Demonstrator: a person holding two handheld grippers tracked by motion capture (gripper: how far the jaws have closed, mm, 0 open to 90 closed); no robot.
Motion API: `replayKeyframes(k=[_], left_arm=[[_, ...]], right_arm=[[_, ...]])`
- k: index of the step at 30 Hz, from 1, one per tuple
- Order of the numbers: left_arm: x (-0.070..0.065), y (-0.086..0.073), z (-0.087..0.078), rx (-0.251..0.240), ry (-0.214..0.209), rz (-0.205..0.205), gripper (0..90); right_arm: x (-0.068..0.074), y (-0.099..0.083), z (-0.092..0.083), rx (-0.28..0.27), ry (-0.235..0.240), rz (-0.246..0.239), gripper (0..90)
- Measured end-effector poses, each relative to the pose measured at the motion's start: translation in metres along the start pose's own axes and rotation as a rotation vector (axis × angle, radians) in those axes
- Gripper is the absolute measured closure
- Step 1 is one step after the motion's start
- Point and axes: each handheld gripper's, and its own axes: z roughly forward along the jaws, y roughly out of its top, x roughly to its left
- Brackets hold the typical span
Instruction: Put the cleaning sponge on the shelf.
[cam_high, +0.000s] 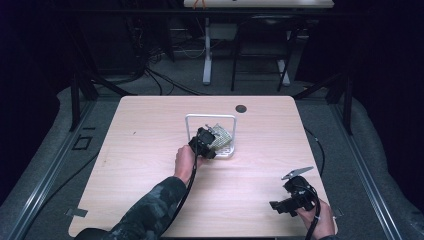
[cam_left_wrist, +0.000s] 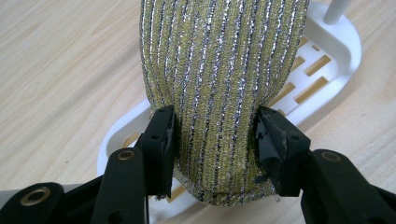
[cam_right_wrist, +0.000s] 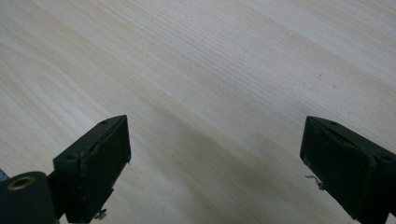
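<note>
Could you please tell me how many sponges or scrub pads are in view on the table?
1: a glittery striped scrub pad stands over the white rack mid-table, pinched between the left gripper fingers. Another could be hidden behind it.

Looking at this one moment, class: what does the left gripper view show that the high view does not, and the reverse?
Left gripper view alone: the sponge's gold and silver stripes, and both pads pressing its sides above the rack's slots.
High view alone: the right gripper near the table's right front corner, jaws apart over bare wood, the person's sleeve, and the rack's tall white hoop.
Both: left gripper, sponge, white rack, wooden tabletop.
</note>
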Motion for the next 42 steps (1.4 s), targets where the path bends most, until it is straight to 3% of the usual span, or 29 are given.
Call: replayKeyframes(k=[5, 13, 21, 28, 42], left_arm=[[0.001, -0.001, 0.0, -0.002, -0.024, -0.006, 46.9], [0.0, 0.0, -0.004, -0.02, -0.028, -0.005, 40.4], [-0.003, 0.0, -0.011, -0.038, -0.041, 0.0, 26.9], [-0.008, 0.002, -0.03, -0.064, -0.033, 0.042, 19.0], [-0.003, -0.006, -0.074, -0.119, -0.097, 0.082, 13.8]], right_arm=[[0.001, 0.0, 0.001, 0.003, 0.002, 0.011, 8.0], [0.002, 0.0, 0.0, 0.01, 0.007, 0.008, 8.1], [0.001, 0.0, 0.0, 0.005, 0.002, 0.003, 8.1], [0.002, 0.0, 0.0, 0.008, 0.002, 0.0, 8.2], [0.001, -0.001, 0.0, -0.001, -0.002, 0.008, 8.2]])
